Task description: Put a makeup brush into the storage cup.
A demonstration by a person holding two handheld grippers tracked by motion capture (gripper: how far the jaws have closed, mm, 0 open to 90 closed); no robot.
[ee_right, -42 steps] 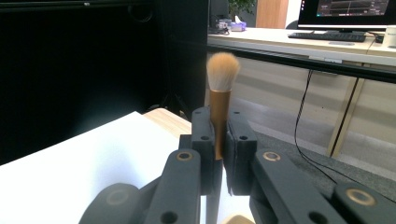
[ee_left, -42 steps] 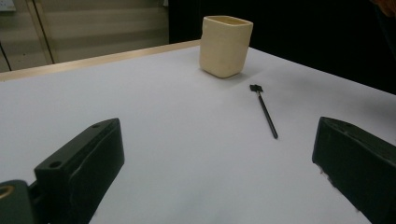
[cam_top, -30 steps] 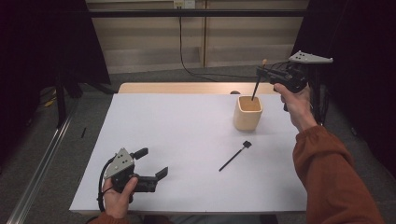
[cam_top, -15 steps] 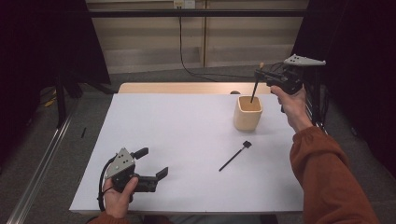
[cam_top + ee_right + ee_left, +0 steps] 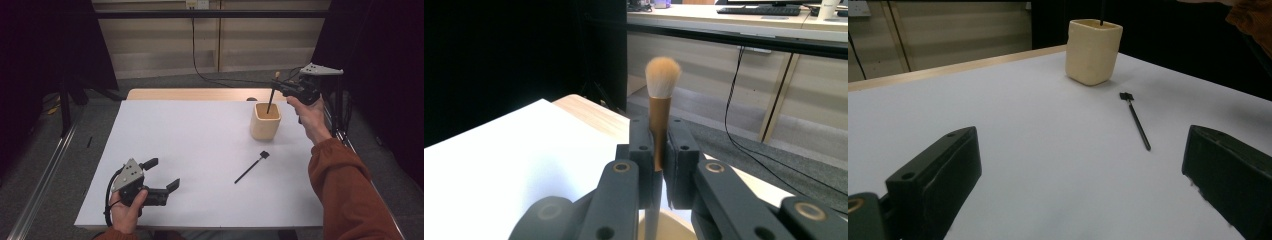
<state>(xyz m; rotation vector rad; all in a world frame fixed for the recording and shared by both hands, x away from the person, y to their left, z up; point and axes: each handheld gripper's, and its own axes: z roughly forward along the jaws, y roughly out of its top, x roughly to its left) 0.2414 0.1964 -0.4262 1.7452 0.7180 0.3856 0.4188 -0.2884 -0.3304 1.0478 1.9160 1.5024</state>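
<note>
It looked like a lab or office test room: a white-covered bench stood at frame centre between black curtains, with grey carpet, a trailing cable, and a keyboard on a desk at upper right.

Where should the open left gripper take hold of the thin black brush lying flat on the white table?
Probably mid-handle. The thin black brush lies flat and clear of the cream square cup, its small head toward the cup. The left gripper would best come from above, jaws across the slim shaft, as it sits too low on the white table for a side approach.
</note>
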